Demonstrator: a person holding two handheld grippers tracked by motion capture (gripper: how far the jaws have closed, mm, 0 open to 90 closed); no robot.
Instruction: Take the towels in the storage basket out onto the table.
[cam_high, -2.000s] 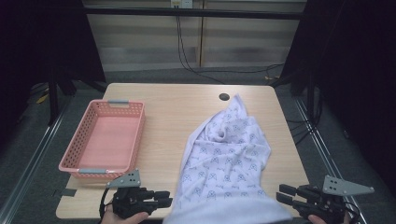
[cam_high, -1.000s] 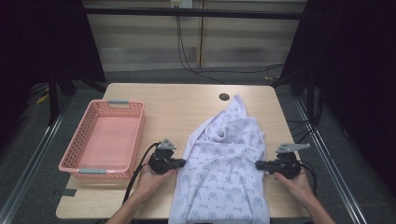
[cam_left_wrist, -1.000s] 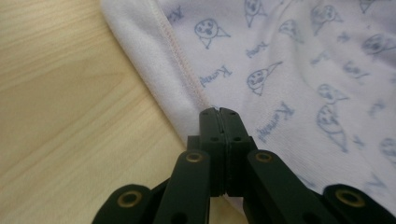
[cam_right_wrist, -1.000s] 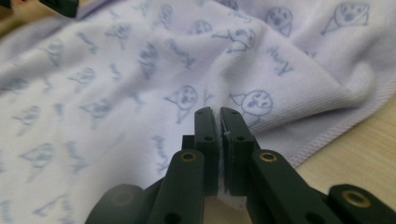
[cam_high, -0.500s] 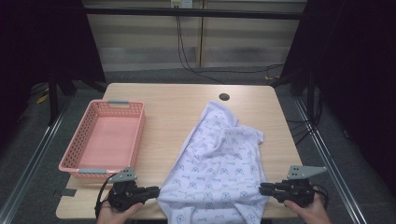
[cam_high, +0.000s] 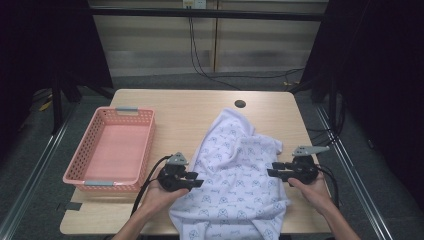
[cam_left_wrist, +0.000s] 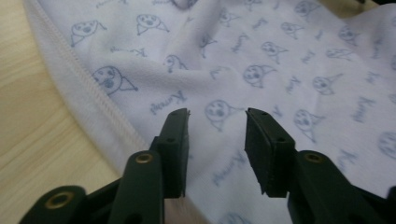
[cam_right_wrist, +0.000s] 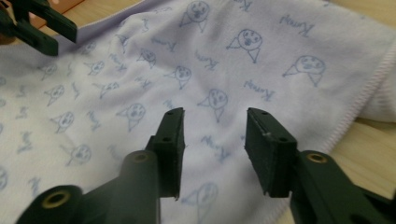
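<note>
A white cloth (cam_high: 235, 180) printed with small blue figures lies spread on the wooden table (cam_high: 185, 112), its near end hanging over the front edge. My left gripper (cam_high: 198, 183) rests at the cloth's left hem, pointing right. In the left gripper view its jaws (cam_left_wrist: 217, 116) stand apart above the cloth (cam_left_wrist: 280, 60), beside the stitched hem. My right gripper (cam_high: 271, 172) sits at the cloth's right edge, pointing left. Its jaws (cam_right_wrist: 215, 114) are also apart over the cloth (cam_right_wrist: 140, 74). Both pairs of jaws have just been opening, and nothing is pinched between them.
An empty pink basket (cam_high: 112, 150) stands at the table's left. A round hole (cam_high: 240, 104) sits near the table's far edge. Cables run across the floor behind the table. Bare wood shows beyond the cloth and along the right side.
Both hands have come forward from the table's front edge to the cloth's sides. Both grippers have let go of the cloth, which now lies narrower and settled on the table.
</note>
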